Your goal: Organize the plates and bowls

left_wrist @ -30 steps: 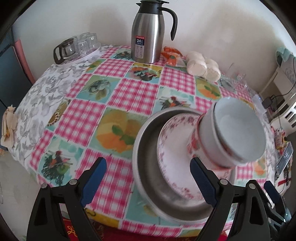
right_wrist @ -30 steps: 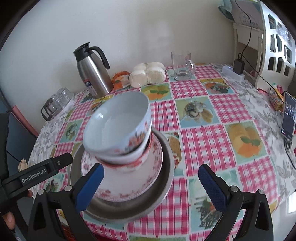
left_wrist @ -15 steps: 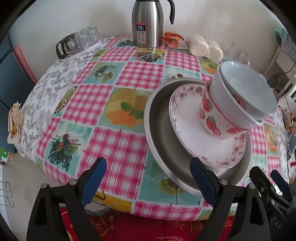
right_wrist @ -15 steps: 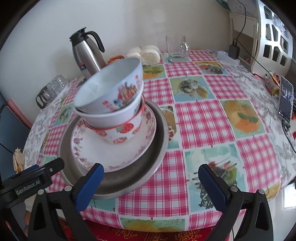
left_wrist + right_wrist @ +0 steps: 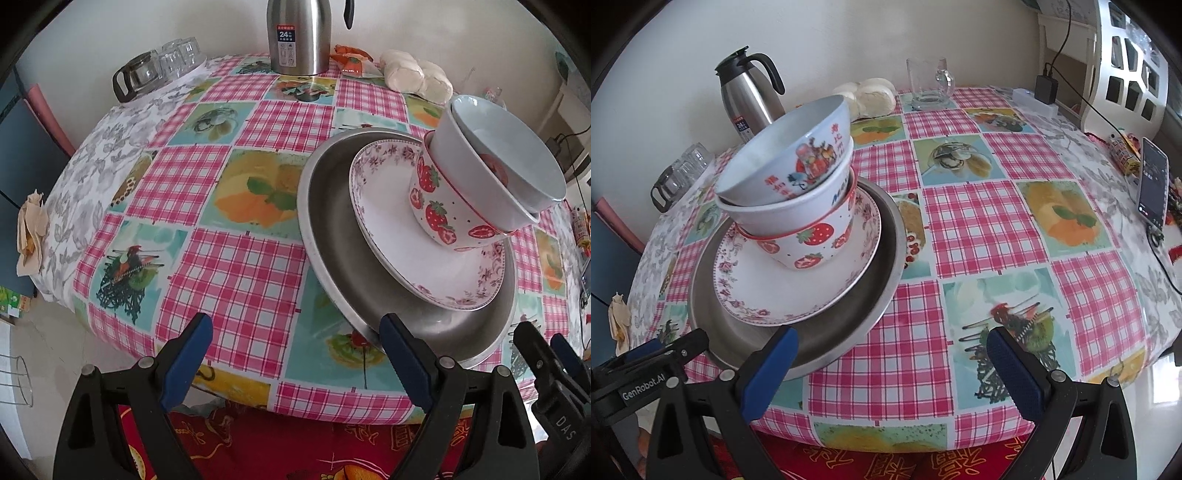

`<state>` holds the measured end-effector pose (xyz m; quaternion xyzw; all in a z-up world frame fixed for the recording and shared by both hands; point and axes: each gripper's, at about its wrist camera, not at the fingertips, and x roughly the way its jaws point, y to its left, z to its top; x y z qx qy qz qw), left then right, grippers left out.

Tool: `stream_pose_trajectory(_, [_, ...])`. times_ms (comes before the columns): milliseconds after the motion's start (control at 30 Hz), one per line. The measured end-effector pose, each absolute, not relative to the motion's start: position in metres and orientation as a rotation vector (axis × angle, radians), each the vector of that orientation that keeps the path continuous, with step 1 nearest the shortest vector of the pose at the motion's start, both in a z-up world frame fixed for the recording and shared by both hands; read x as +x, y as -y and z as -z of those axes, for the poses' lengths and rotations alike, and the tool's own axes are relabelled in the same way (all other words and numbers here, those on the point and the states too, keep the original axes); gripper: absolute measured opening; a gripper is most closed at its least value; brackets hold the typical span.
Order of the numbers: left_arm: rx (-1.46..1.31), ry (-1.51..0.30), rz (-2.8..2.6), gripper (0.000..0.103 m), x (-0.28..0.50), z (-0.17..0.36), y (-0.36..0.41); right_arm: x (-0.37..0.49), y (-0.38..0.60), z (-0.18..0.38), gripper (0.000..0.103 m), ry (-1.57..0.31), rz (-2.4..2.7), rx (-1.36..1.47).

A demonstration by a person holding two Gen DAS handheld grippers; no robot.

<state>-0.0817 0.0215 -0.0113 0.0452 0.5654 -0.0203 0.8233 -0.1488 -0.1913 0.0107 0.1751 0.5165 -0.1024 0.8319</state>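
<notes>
A steel pan sits on the checked tablecloth near the front edge. In it lies a floral plate. On the plate stands a strawberry bowl, with a white bowl and a pale blue bowl nested in it, the top one tilted. My left gripper is open and empty, just off the table's front edge, left of the pan. My right gripper is open and empty, at the pan's front right.
A steel thermos jug, glass cups with a small pot, white buns and a glass mug stand at the back. A phone and cables lie at the right edge.
Both grippers have drawn back toward the table's front edge and stayed open. The stack of dishes has not moved.
</notes>
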Motion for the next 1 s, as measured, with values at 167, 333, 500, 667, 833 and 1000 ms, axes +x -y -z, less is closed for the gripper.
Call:
stream_pose_trajectory(167, [0.090,-1.209,0.042,0.092,-0.0811,0.0112,-0.0221,-0.1495,0.1937,-0.0106,0.103,-1.101,0.226,0.375])
stream_pose_trajectory(333, [0.089,-1.205,0.056,0.092,-0.0804,0.0099,-0.0207,-0.1481,0.1937,-0.0106,0.103,-1.105,0.225,0.370])
stream_pose_trajectory(500, [0.093,-1.206,0.066,0.092,-0.0803,0.0097,-0.0190,-0.1466,0.1945,-0.0101,0.103,-1.110,0.228,0.372])
stream_pose_trajectory(667, [0.096,-1.202,0.071,0.092,-0.0809,0.0089,-0.0185,-0.1458,0.1936,-0.0096,0.103,-1.113,0.226,0.367])
stream_pose_trajectory(833, [0.098,-1.200,0.076,0.092,-0.0814,0.0082,-0.0178,-0.1456,0.1939,-0.0086,0.103,-1.117,0.227,0.368])
stream_pose_trajectory(1000, [0.102,-1.199,0.077,0.092,-0.0818,0.0080,-0.0171,-0.1457,0.1951,-0.0081,0.103,-1.119,0.231,0.372])
